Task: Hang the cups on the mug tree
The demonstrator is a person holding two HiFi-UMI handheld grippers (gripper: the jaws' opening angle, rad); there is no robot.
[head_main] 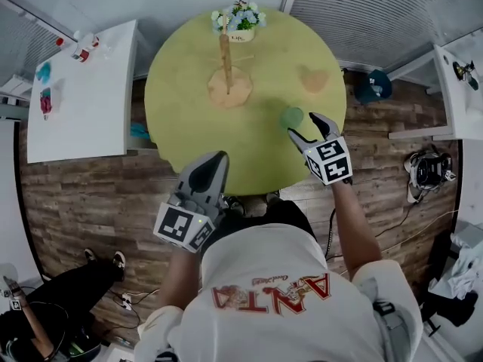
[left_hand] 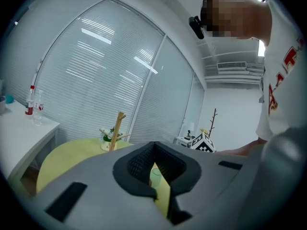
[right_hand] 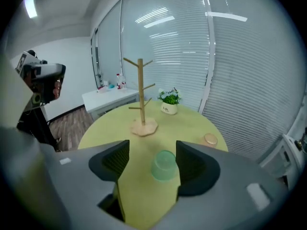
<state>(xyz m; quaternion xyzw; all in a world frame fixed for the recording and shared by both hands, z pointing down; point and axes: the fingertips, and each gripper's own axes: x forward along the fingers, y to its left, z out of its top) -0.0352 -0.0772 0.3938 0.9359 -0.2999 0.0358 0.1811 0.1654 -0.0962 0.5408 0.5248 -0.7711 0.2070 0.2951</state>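
A pale green cup (head_main: 291, 117) stands upside down on the round yellow-green table (head_main: 189, 127), near its right front edge. My right gripper (head_main: 306, 127) is open just behind it. In the right gripper view the green cup (right_hand: 164, 165) sits between the spread jaws, nearer the right pad, and neither pad touches it. The wooden mug tree (head_main: 226, 66) stands bare toward the table's far side, and also shows as the mug tree (right_hand: 140, 95). A tan cup (head_main: 315, 79) rests to its right. My left gripper (head_main: 213, 164) is shut and empty at the table's near edge.
A small potted plant (head_main: 240, 19) stands at the table's far edge behind the tree. A white side table (head_main: 83, 96) with bottles is at the left, and another white table (head_main: 460, 89) is at the right. Bags and cables lie on the wooden floor.
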